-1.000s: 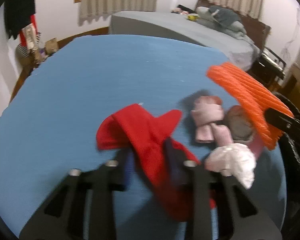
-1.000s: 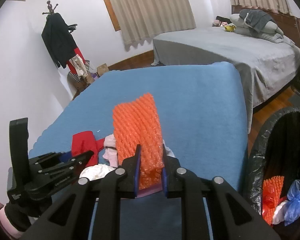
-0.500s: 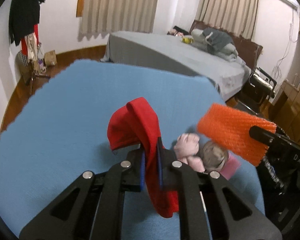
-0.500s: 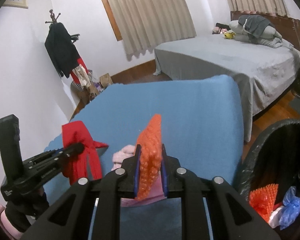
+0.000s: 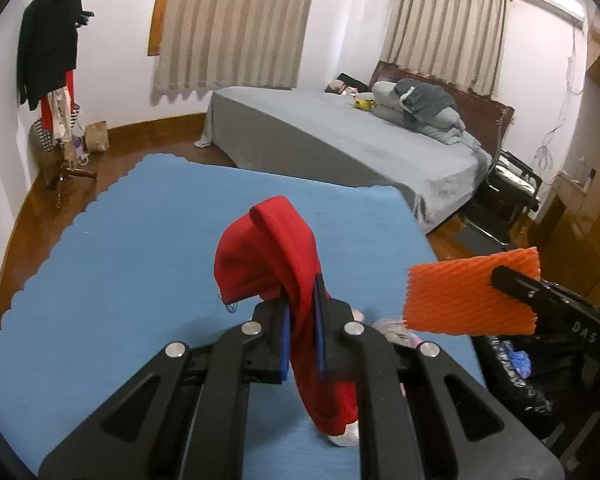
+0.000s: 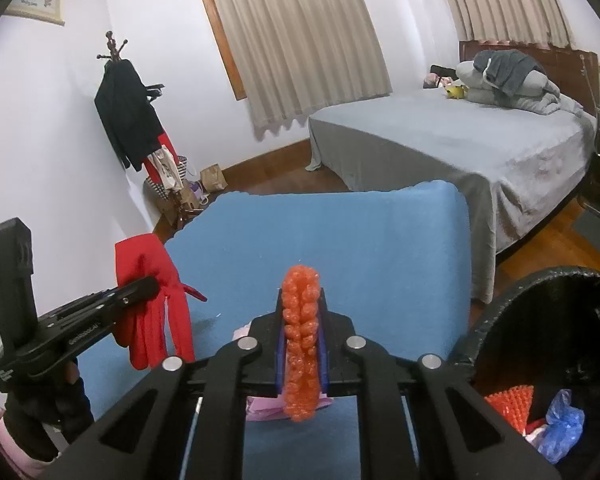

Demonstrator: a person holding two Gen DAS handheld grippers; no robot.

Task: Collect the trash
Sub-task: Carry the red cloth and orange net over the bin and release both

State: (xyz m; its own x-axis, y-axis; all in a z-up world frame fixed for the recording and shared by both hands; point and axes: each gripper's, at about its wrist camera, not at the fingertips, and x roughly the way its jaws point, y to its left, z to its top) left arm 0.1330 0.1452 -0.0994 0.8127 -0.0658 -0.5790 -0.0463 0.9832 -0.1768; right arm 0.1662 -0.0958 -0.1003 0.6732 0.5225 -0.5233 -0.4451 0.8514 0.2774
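Left gripper point(image 5: 300, 312) clamped tight on a limp red cloth glove point(image 5: 276, 256), pinched right between the blue-edged pads. Glove loops up and over the fingertips on the far side, then droops down the near side with its tail hanging low over the blue foam mat point(image 5: 140, 240). From the right wrist view, same red glove point(image 6: 152, 300) dangling finger-down off the left gripper point(image 6: 148, 286), clear of the mat, out at the left.

Right gripper point(image 6: 302, 320) closed on an orange foam fruit-net sleeve point(image 6: 302, 336), squeezed edge-on between the pads so just the bumpy rim shows, sticking up past the tips on the far side and poking out below on the near side. Jaws have just been closing a touch more, with the net between them. From the left wrist view, that orange net point(image 5: 472, 292) shows flat-on as a ribbed rectangle, held up at the right edge of the mat by the right gripper's fingertip point(image 5: 508, 280).

Black-lined trash bin point(image 6: 508, 320) sits near right, just beside the mat's right edge. Inside it, another orange net piece point(image 6: 512, 404) and a crumpled blue plastic bag point(image 6: 560, 428).

Leftover stuff on the mat beneath the grippers: pale pink scraps point(image 6: 260, 408), mostly hidden behind the fingers, so hard to say what exactly. Something whitish point(image 5: 346, 436) under the glove's tail too, probably a tissue.

Held net near the bin but not over its mouth.
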